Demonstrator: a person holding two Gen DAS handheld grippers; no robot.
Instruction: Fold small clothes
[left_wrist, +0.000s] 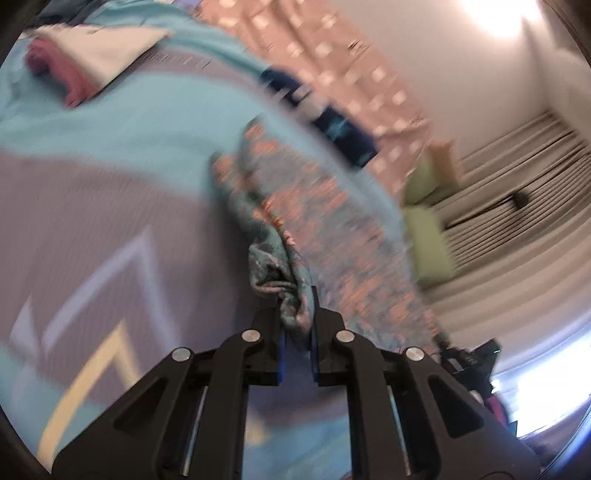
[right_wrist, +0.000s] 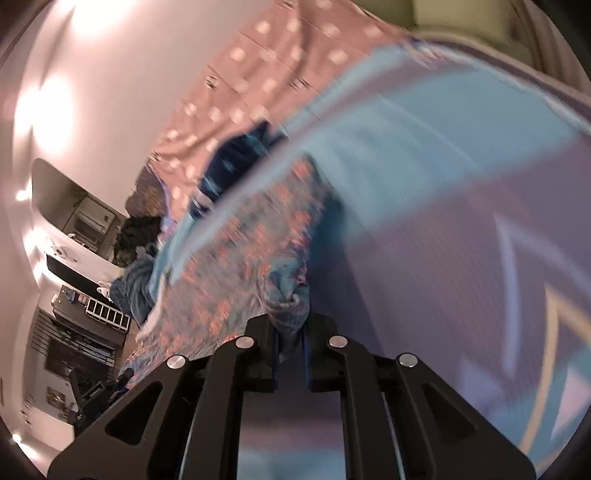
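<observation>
No writing is legible. The left tool (left_wrist: 295, 325) and right tool (right_wrist: 290, 328) each pinch an edge of the teal floral garment (left_wrist: 295, 206), which stretches over a turquoise-and-lilac bedspread (left_wrist: 110, 206); pink spotted bedding (left_wrist: 332, 74) and pleated curtains (left_wrist: 517, 177) lie beyond.

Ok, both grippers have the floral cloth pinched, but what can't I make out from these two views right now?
- Floral cloth: blurred in both views; its shape and garment type are unreadable.
- Cloth ends: bunched between the left gripper fingers and the right gripper fingers, so the gripped edges are hidden.
- Dark blue item: smeared by blur, partly behind the cloth.
- Pink-and-white pile: left view only, blurred near the edge.
</observation>
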